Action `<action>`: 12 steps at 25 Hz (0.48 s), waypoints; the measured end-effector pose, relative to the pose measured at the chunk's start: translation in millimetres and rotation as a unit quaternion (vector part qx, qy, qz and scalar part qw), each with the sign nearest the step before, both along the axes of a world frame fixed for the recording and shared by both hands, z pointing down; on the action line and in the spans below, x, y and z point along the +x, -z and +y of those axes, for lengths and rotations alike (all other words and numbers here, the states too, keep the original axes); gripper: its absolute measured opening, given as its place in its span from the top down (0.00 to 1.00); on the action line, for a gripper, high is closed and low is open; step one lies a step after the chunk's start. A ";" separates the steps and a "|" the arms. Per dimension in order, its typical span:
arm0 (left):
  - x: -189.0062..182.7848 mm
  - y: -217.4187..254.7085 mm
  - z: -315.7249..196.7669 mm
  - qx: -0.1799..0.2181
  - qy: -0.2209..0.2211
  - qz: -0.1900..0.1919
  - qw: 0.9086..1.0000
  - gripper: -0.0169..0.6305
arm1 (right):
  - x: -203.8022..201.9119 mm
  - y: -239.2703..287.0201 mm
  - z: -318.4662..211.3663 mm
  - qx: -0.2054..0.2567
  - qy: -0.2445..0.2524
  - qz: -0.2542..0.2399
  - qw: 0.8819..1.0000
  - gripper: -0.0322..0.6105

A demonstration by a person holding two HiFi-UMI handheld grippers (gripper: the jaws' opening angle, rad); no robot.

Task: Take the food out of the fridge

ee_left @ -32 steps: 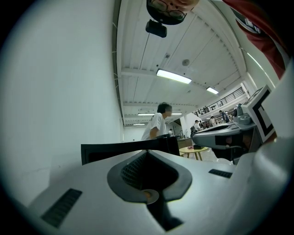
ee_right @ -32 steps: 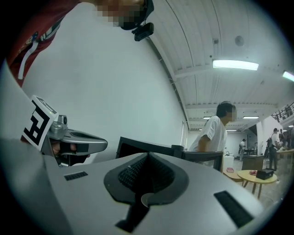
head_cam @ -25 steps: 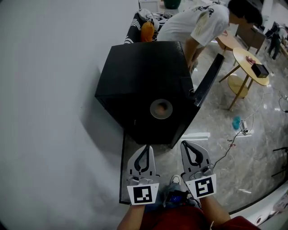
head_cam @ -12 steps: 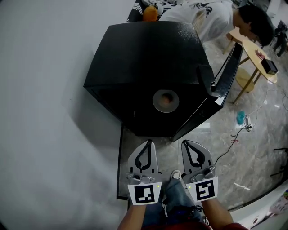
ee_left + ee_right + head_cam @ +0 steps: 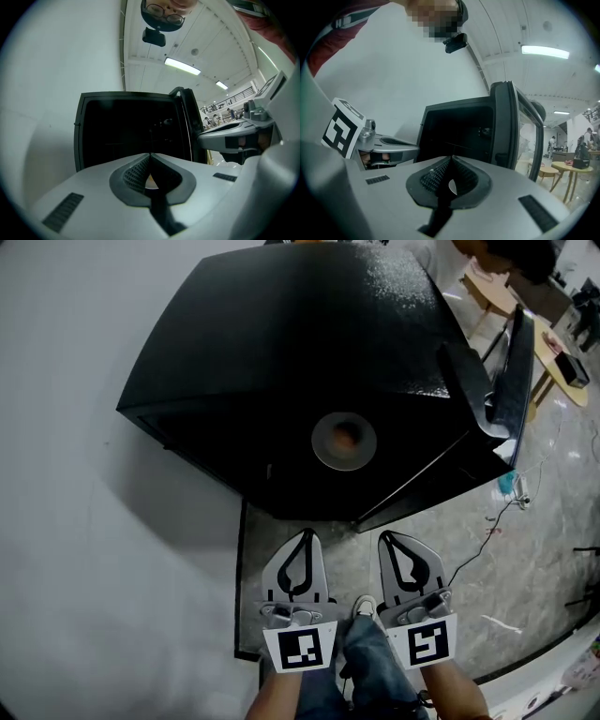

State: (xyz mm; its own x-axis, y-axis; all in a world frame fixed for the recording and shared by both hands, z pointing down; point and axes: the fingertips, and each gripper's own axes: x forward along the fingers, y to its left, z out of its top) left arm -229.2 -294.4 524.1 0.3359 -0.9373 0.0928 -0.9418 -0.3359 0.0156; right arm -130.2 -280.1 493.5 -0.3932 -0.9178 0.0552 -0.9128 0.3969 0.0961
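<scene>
Left tongs (image 5: 305, 534), right tongs (image 5: 385, 540) closed before open fridge (image 5: 300, 343), perhaps plate (image 5: 343, 441) atop

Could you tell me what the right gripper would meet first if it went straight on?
Probably nothing before the fridge: the right gripper points into its open, dark interior, left of the door; inside is too dark to tell.

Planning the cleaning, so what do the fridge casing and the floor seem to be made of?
Fridge casing: black, probably painted metal or plastic; its top shows a fine pebbled sheen. Floor: grey stone or stone-look tile, judging by its pale veining; which of the two is unclear.
</scene>
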 end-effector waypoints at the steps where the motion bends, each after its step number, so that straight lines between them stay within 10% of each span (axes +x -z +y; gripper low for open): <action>1: 0.9 -5.6 -1.6 0.002 -0.006 -0.015 1.000 0.95 | 1.1 -5.3 -2.2 0.001 -0.003 0.002 1.000 0.92; 12: 3.5 -53.3 -18.3 0.004 0.012 0.021 1.000 0.95 | 5.7 -47.7 -20.7 0.018 -0.037 -0.011 0.999 0.92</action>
